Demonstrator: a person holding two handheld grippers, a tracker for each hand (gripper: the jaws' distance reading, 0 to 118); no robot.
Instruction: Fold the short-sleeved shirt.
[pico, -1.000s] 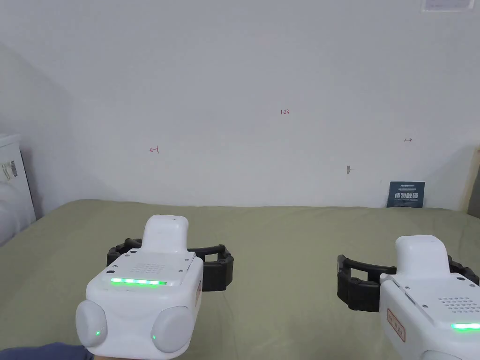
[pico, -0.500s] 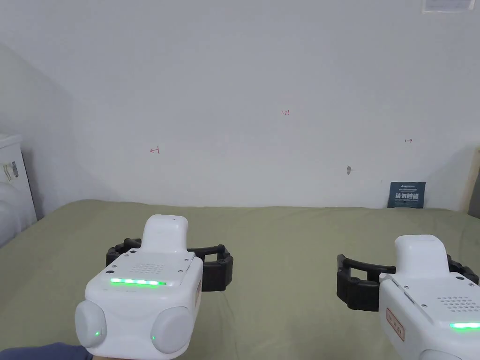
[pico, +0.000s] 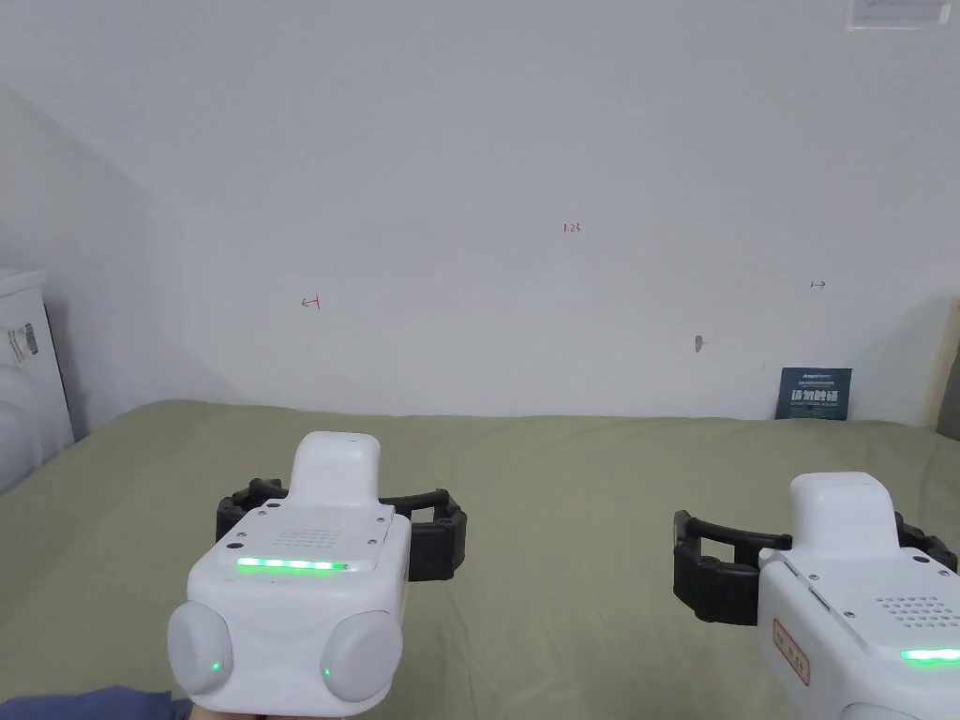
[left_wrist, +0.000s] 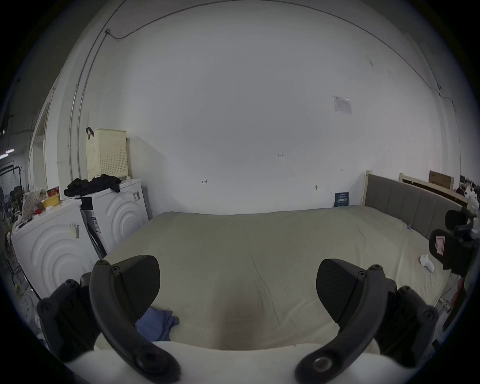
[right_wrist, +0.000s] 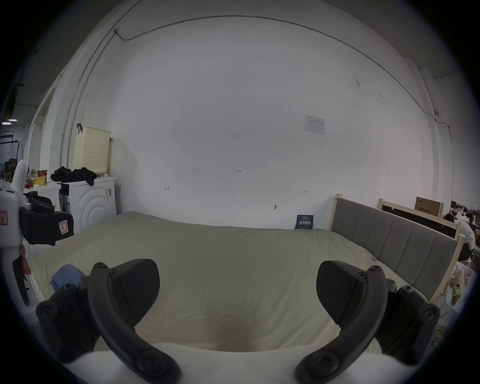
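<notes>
Above the olive-sheeted bed (pico: 562, 487), left claw (left_wrist: 237, 283) and right claw (right_wrist: 237, 283) both held with jaws spread wide and empty, crumpled blue shirt (left_wrist: 155, 324) lying at the near left edge.

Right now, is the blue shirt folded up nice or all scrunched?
Scrunched. The blue shirt lies in a rumpled heap at the bed's near left edge.

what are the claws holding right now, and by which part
Nothing. The left claw and the right claw are both open over the bed; the blue shirt lies ungripped.
</notes>
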